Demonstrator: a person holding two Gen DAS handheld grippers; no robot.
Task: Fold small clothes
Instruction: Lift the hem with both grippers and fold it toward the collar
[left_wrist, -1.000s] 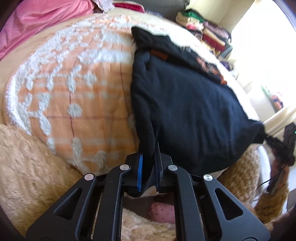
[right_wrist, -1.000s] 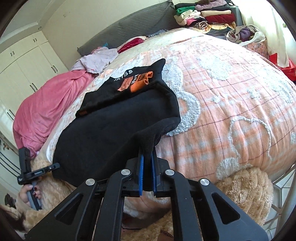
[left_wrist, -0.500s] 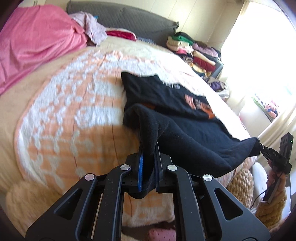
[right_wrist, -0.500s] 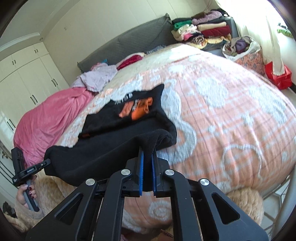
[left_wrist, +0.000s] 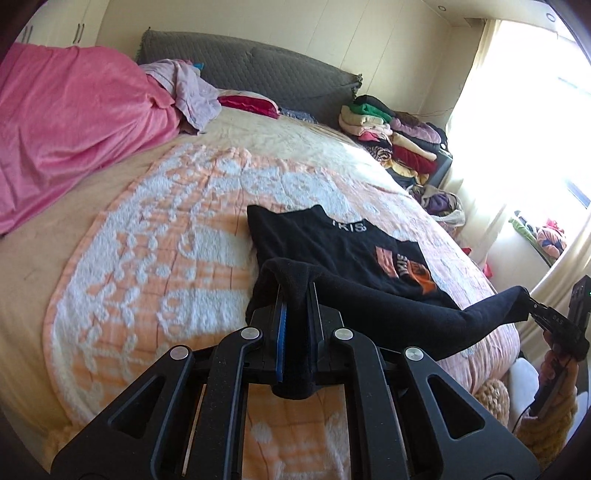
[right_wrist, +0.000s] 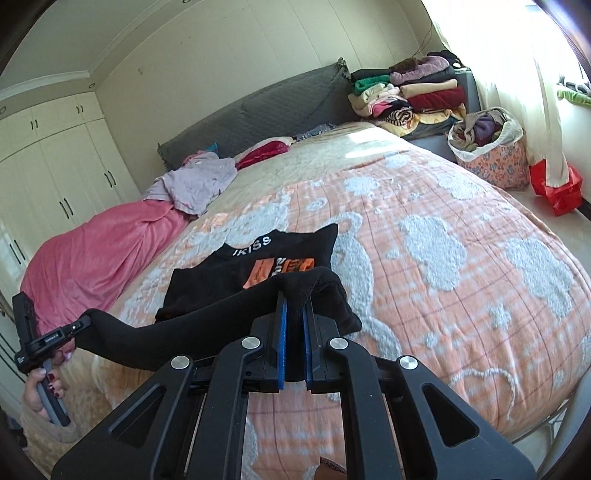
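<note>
Left fingers: clamped on one near corner of the black garment (left_wrist: 332, 251), blue pads of the left gripper (left_wrist: 294, 325) pressed tight on a wad of cloth that hangs out below them.
Right fingers: likewise closed on the other near corner, right gripper (right_wrist: 293, 332) pinching bunched fabric between its blue pads.
Hidden: pad faces and fingertips of both grippers buried in cloth; exact kind of garment hard to tell with the lower part lifted and folded over; underside out of sight.
Cut off: white lettering near the neck only partly legible; orange print (right_wrist: 280, 271) half covered by the raised hem in the right wrist view.
Garment place: far part flat on the peach-and-white bedspread (left_wrist: 166, 258), near edge raised off the bed and stretched as a dark band between the two grippers.
Long axis: held edge running side to side across the foot of the bed; neck end pointing away, toward the grey headboard (left_wrist: 258, 74).
Surroundings: pink blanket (left_wrist: 74, 122) at the left side of the bed, stack of folded clothes (right_wrist: 410, 92) beyond it, well apart from the garment.
</note>
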